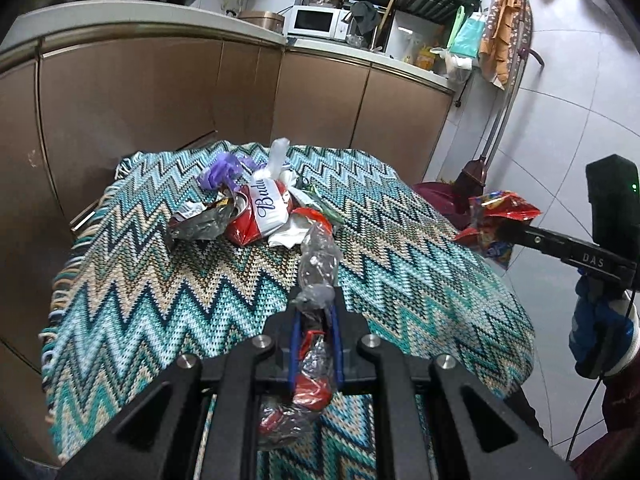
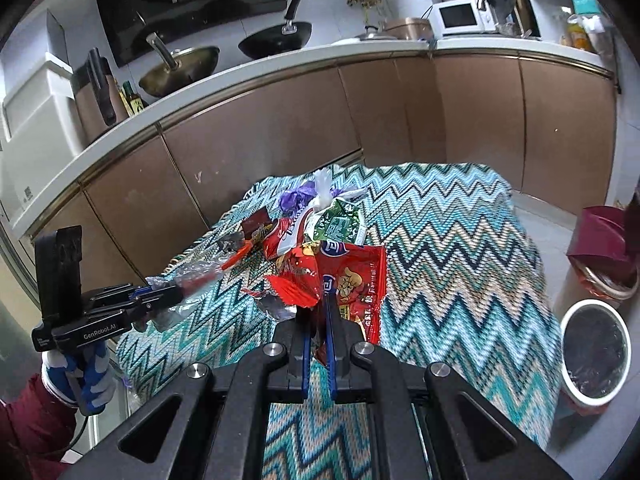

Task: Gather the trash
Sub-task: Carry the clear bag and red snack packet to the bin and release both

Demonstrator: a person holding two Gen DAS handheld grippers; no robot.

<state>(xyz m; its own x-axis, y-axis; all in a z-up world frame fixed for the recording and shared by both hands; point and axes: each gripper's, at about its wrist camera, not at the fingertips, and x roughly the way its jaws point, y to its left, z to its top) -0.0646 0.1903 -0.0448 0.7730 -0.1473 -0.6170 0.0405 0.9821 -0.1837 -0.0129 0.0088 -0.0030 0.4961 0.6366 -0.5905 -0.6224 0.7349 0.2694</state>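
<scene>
The left tool (image 1: 316,300) is held low over the near edge of the desk (image 1: 400,248), pointing toward the cabinets, its blue-padded fingers (image 1: 297,320) clamped on a crumpled clear wrapper (image 1: 318,256) with red bits inside; the wrapper sticks out past the fingertips and hangs below them too. A blue-and-white gloved hand (image 2: 86,376) grips its handle.

The right tool (image 2: 318,312) reaches in from the desk's right side, lifted off the cloth, its fingers closed on a red snack bag (image 2: 352,280) that fans out ahead of them. Its hand (image 1: 600,332) wears the same glove.

Between and beyond both tools, near the desk's far middle, lies the trash pile (image 1: 260,212): a red-and-white bag, a silver foil wrapper (image 1: 200,226), a purple glove (image 1: 224,170), a knotted white bag (image 2: 324,184) and a green packet (image 2: 340,224), all touching or overlapping.

On the floor to the right stand a white-rimmed bin (image 2: 592,360) with a black liner and a maroon dustpan (image 2: 600,240).
</scene>
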